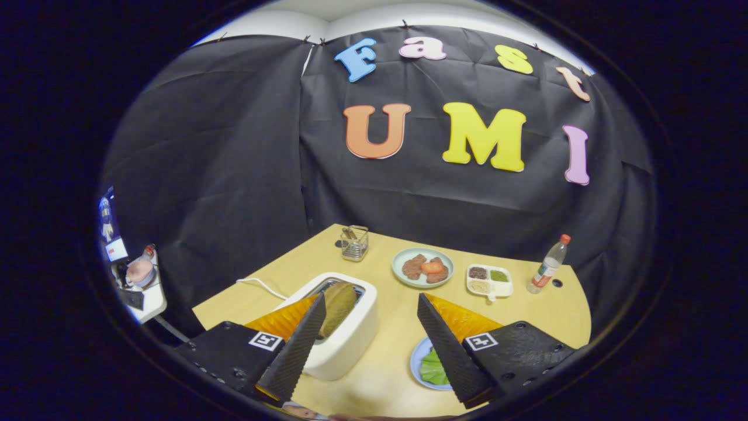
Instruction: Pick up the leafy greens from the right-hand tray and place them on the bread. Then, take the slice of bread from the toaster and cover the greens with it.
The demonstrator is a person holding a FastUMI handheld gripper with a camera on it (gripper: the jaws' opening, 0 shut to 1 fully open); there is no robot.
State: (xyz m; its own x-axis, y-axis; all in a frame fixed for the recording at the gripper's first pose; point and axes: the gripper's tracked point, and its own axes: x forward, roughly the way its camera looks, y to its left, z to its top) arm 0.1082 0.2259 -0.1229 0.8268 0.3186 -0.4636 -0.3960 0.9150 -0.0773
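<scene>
Gripper (371, 333): fingers spread wide, nothing held between them; held high over the near table edge, judged a start pose w/ everything in sight.
Greens (433, 368): on a small blue tray (416, 361), just beside the right finger and partly hidden under it; lying flat, judged easy to pinch from above.
Toaster (345, 336): white, just ahead of the left finger, close to it; slot faces up so the slice can be lifted straight out.
Slice (338, 307): upright in the slot, top standing proud, so a grip is offered to the fingers.
Base bread: something pale is seen at the very near edge below the fingers; cannot be told if that is it.
Table (385, 374): light wood, bare strip between toaster and tray, judged a free lane for the gripper.
Plate (422, 267): beyond the fingers, w/ meat-like pieces and sth orange; well apart from the greens.
Divided dish (489, 280): right of plate, w/ small fillings.
Bottle (548, 265): far right, upright.
Wire holder (355, 242): far left corner of table.
Obstacles: the toaster body sits near the path from tray to near edge; a wide swing is judged to risk a bump. Cord (263, 285) trails left of toaster, out of the way.
</scene>
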